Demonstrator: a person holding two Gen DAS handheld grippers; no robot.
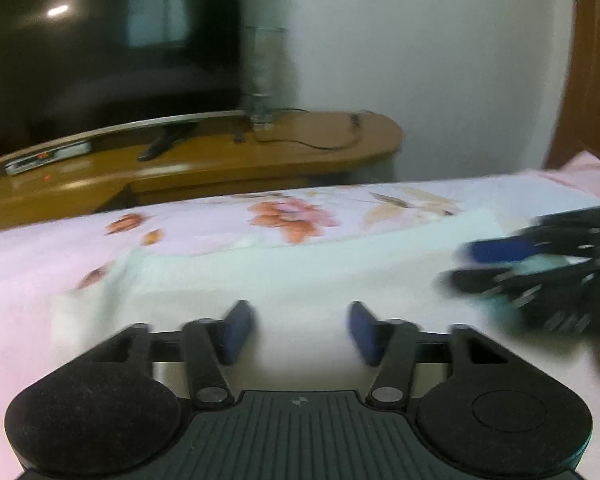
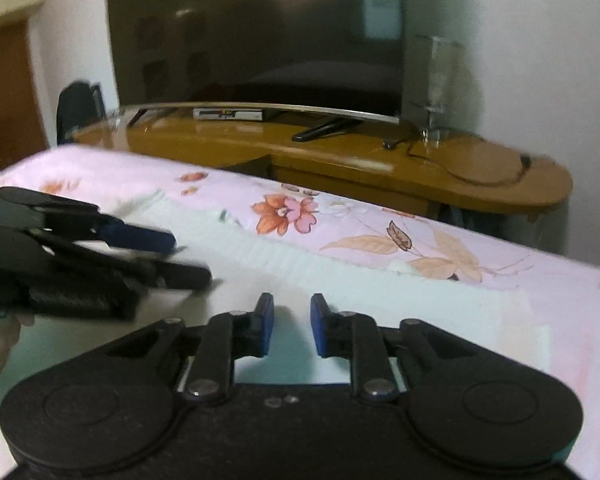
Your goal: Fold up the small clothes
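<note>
A pale mint cloth (image 1: pixel 300 280) lies spread flat on the bed (image 1: pixel 28 264), over a pink flowered sheet (image 2: pixel 380 220), with its far edge running just short of the bed's far edge. The left tongs (image 1: pixel 298 330) hover low above the near part of the cloth, blue pads (image 1: pixel 238 330) set wide apart with nothing between them. The right tongs (image 2: pixel 291 326) hang over the cloth too, pads (image 2: pixel 319 330) at a narrower gap, also empty; whether either pair touches the fabric cannot be told. In the left wrist view the right tongs (image 1: pixel 512 258) show blurred at the right, over the cloth's right part. Beyond the bed stands a wooden bench (image 2: pixel 340 152) carrying a dark TV (image 2: pixel 256 32), a clear vase (image 2: pixel 438 84) and a cable (image 1: pixel 320 142).
</note>
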